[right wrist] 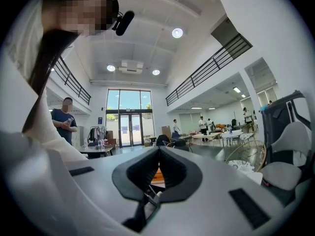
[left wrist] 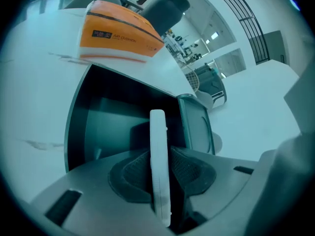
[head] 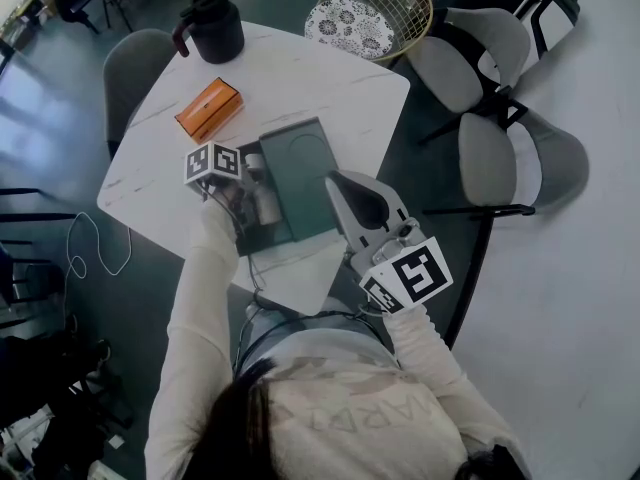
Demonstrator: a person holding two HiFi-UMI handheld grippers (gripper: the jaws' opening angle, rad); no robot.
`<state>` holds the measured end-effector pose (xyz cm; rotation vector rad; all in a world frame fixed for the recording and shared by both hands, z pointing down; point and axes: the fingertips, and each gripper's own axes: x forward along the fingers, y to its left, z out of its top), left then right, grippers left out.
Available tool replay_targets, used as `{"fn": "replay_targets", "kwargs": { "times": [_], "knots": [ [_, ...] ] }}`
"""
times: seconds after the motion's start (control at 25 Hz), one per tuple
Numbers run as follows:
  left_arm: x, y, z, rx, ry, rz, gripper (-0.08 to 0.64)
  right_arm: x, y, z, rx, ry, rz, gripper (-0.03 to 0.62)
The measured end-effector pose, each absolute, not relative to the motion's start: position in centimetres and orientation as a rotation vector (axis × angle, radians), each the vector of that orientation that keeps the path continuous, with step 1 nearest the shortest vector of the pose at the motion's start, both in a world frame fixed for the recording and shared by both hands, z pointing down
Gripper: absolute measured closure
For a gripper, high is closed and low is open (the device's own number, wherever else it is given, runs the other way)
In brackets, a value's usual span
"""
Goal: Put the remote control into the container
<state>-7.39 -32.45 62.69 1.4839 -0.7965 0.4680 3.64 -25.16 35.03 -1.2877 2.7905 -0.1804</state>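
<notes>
A slim white remote control [left wrist: 158, 166] stands edge-on between the pads of my left gripper [left wrist: 160, 154], which is shut on it. The remote hangs over the open dark green container [left wrist: 88, 122], its tip pointing into the hollow. In the head view the left gripper [head: 252, 190] holds the remote [head: 266, 200] above the container [head: 262, 236] near the table's front. The container's lid [head: 305, 173] lies flat just right of it. My right gripper [head: 336, 182] sits at the lid's right edge, tilted upward, jaws together with nothing between them [right wrist: 157, 151].
An orange box [head: 209, 108] lies on the white table [head: 330, 88] behind the container, and a black jug [head: 212, 26] stands at the far edge. Grey chairs [head: 500, 148] and a wire basket [head: 375, 13] stand to the right. People stand in the hall beyond.
</notes>
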Motion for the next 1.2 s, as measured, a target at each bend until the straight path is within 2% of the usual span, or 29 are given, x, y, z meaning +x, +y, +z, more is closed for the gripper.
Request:
{"fn": "replay_targets", "kwargs": {
  "times": [0.28,1.2],
  "knots": [
    [-8.0,-32.3,62.3,1.498,-0.835,0.535,0.457,3.5,-24.9,34.8,-1.276,2.790,-0.176,0.577],
    [-8.8,-31.3,61.9,1.450,-0.928,0.412,0.460,2.9,-23.2,33.9,-1.227,2.789,-0.143,0.577]
  ]
}}
